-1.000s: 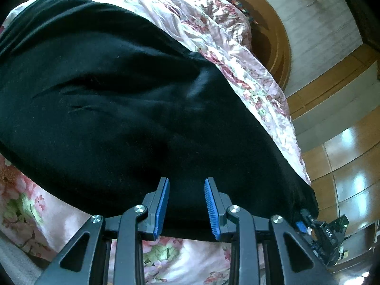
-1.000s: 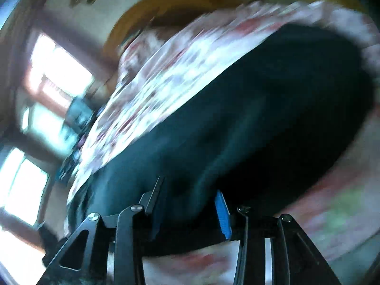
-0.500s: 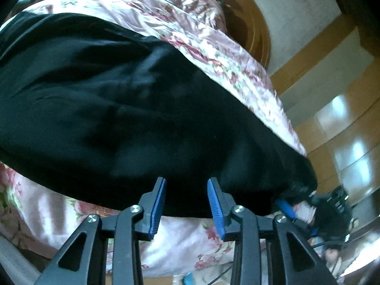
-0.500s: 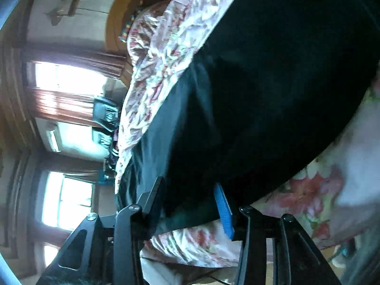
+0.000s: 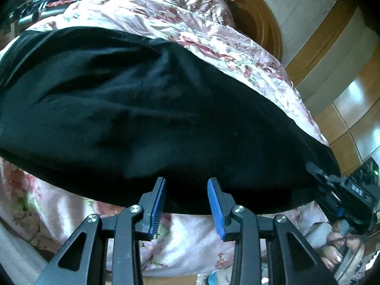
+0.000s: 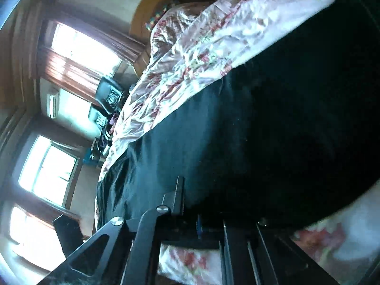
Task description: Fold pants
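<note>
Place was home bedroom. Bed with crumpled pink floral bedspread [image 5: 213,33] filled upper middle of left view. Curved wooden headboard [image 5: 268,23] stood behind it, upper right. Wood-panelled wardrobe doors [image 5: 351,109] at right edge. In right view, bright windows [image 6: 47,166] with reddish curtains [image 6: 71,71] at left, wall air conditioner [image 6: 53,104] between them.

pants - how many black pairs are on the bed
1. A single pair of black pants lies spread across the floral bedspread, its near edge just ahead of the left gripper. Folded layers could hide more fabric, but no second garment shows.
</note>
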`<action>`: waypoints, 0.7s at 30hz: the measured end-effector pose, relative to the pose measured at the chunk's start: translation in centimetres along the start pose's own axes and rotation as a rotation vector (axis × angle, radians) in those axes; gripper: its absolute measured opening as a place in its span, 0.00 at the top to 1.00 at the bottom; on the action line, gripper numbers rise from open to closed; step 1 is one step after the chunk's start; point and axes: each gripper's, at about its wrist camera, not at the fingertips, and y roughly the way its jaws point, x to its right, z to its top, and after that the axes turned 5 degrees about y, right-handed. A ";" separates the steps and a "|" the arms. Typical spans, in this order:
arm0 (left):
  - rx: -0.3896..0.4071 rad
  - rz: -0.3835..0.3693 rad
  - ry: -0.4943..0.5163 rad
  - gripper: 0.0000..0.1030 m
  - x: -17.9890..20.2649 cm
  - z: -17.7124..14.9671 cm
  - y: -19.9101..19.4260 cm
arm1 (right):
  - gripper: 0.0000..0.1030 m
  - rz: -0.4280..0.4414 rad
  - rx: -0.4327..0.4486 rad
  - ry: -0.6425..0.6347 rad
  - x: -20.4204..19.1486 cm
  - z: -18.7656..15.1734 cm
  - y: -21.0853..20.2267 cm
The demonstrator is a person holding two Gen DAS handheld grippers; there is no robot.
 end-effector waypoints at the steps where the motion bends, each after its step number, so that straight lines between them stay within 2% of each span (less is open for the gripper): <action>1: 0.010 0.001 0.002 0.65 0.1 0.1 -0.3 | 0.94 -0.008 -0.004 -0.002 0.1 -0.2 -0.5; 5: 0.003 0.024 0.054 0.65 1.3 -0.1 0.0 | 0.94 -0.132 -0.067 -0.020 1.7 -1.7 0.5; 9: -0.021 0.069 0.094 0.65 1.7 -0.3 0.6 | 0.93 -0.107 -0.074 0.042 3.0 -1.3 1.8; 12: -0.011 0.076 0.063 0.65 1.1 0.0 0.5 | 0.86 -0.104 -0.058 -0.016 1.8 -1.2 1.3; 14: -0.005 0.080 0.044 0.65 0.7 0.2 0.4 | 0.65 -0.103 -0.039 -0.039 1.2 -1.0 0.8; 15: -0.002 0.095 0.047 0.65 0.5 0.5 0.3 | 0.60 -0.119 -0.022 -0.050 1.0 -0.8 0.4; 18: 0.022 0.143 0.055 0.65 0.1 1.0 -0.1 | 0.60 -0.191 0.013 -0.065 1.0 -0.2 -1.3; 21: 0.037 0.176 0.039 0.65 -1.1 1.9 -0.1 | 0.60 -0.192 -0.006 -0.022 1.4 0.5 -2.5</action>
